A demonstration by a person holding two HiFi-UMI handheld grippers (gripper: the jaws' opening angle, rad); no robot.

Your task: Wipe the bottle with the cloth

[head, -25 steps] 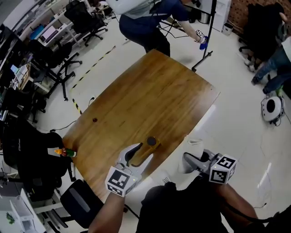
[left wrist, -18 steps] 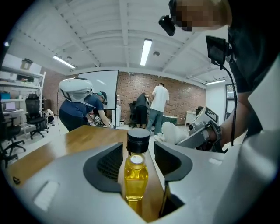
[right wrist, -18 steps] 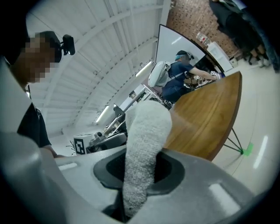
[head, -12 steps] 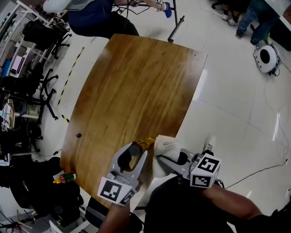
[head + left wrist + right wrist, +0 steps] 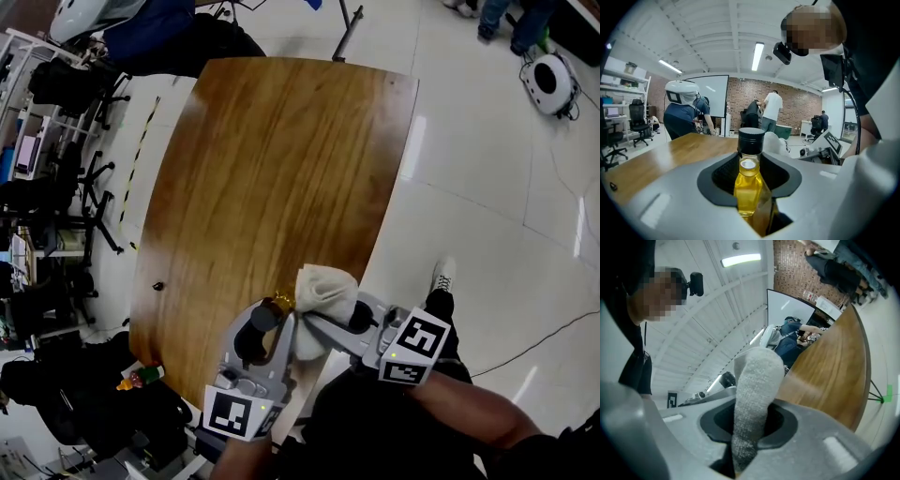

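Note:
A small bottle [image 5: 263,317] of yellow liquid with a black cap stands between the jaws of my left gripper [image 5: 272,314], over the near edge of the wooden table [image 5: 281,159]. In the left gripper view the bottle [image 5: 749,178] rises upright from where the jaws pinch its lower body; the jaws are closing on it. My right gripper [image 5: 314,328] is shut on a white cloth [image 5: 324,289], which bulges out just right of the bottle. In the right gripper view the cloth [image 5: 752,394] sticks up out of the right gripper [image 5: 745,437].
A small dark object [image 5: 157,286] lies near the table's left edge. An orange and green bottle [image 5: 139,379] sits on dark bags at the lower left. Office chairs [image 5: 66,178] line the left side. A person [image 5: 159,28] bends at the far end.
The right gripper has risen from below the table edge and brought the cloth beside the bottle. The left gripper's jaws have narrowed round the bottle. The head view has swung toward the near edge.

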